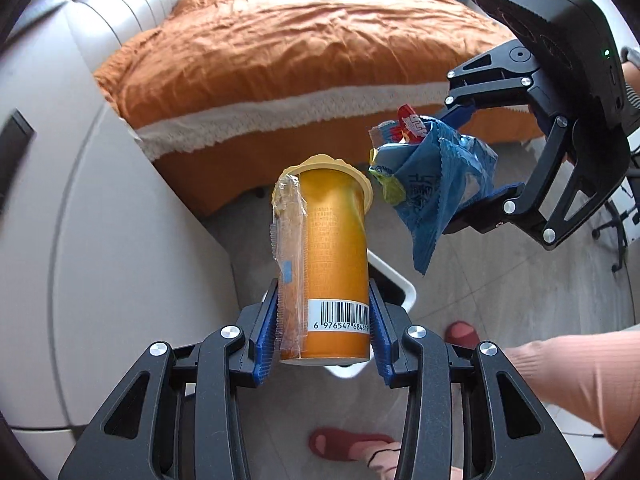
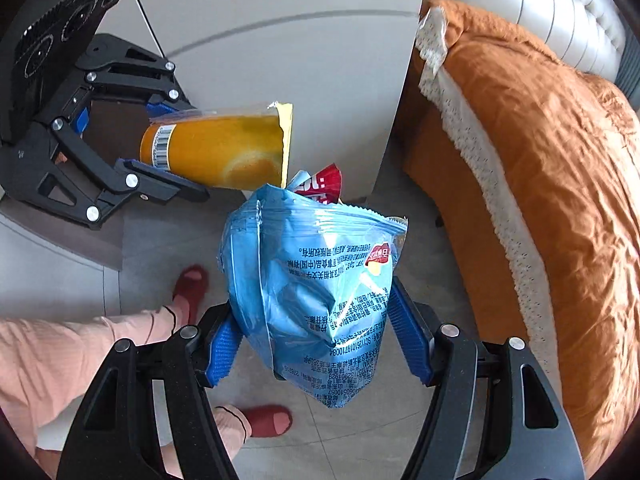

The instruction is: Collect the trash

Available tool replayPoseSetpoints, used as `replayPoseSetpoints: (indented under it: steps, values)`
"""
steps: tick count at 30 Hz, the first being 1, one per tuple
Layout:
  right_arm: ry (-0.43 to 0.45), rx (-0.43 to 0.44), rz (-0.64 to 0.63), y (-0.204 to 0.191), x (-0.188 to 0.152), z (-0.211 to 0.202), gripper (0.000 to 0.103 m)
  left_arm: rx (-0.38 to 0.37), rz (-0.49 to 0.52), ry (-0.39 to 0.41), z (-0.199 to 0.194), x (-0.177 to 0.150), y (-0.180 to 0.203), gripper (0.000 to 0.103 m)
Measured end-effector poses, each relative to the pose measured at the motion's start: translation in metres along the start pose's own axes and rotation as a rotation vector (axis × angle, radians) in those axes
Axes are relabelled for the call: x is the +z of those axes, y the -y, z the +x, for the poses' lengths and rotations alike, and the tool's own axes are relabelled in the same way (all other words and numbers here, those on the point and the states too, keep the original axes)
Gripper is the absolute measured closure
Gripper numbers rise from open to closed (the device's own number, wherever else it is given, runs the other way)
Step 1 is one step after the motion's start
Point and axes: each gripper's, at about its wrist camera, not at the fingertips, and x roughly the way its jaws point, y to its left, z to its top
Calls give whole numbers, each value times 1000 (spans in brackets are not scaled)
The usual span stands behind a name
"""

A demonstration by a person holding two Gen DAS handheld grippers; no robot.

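The left claw [image 1: 323, 320] is clamped on an orange cup [image 1: 334, 264], the right claw [image 2: 316, 332] pinching a blue snack bag [image 2: 316, 280].

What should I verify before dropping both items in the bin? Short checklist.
1. Left claw shut on orange cup: ok.
2. Right claw shut on blue snack bag: ok.
3. White bin under the cup: ok, only its rim shows.
4. Bin under the bag: cannot tell.
5. Bin has room: cannot tell, inside hidden.
6. Straw wrapper attached to cup: ok.
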Motion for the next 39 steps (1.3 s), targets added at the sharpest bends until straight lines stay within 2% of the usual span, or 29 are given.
replayPoseSetpoints:
  steps: [3, 6, 11, 12, 13, 14, 15, 20, 30, 39]
  values:
    - [-68, 31, -34, 6, -24, 65, 35, -23, 47, -50, 59, -15, 1, 63]
    - [-95, 43, -86, 8, -38, 122, 35, -53, 88, -98, 114, -33, 3, 63]
    - [-106, 50, -140, 14, -51, 189, 33, -74, 107, -132, 164, -57, 2, 63]
    - [-111, 61, -153, 14, -53, 197, 22, -79, 117, -137, 173, -57, 3, 62]
    - [-122, 69, -173, 13, -55, 205, 6, -81, 134, -139, 180, -61, 5, 59]
    - [-117, 60, -196, 11, -57, 209, 4, -78, 153, -139, 186, -60, 6, 34]
    - [-105, 59, -230, 10, -59, 212, 4, -76, 177, -141, 194, -61, 9, 4]
    - [-150, 56, -336, 12, -58, 224, 4, -58, 274, -151, 206, -66, 14, 5]
    - [-151, 72, -375, 6, -51, 209, 4, -55, 267, -146, 201, -55, 7, 5]
    - [-141, 60, -374, -6, -35, 175, 4, -47, 251, -120, 162, -41, 5, 5]
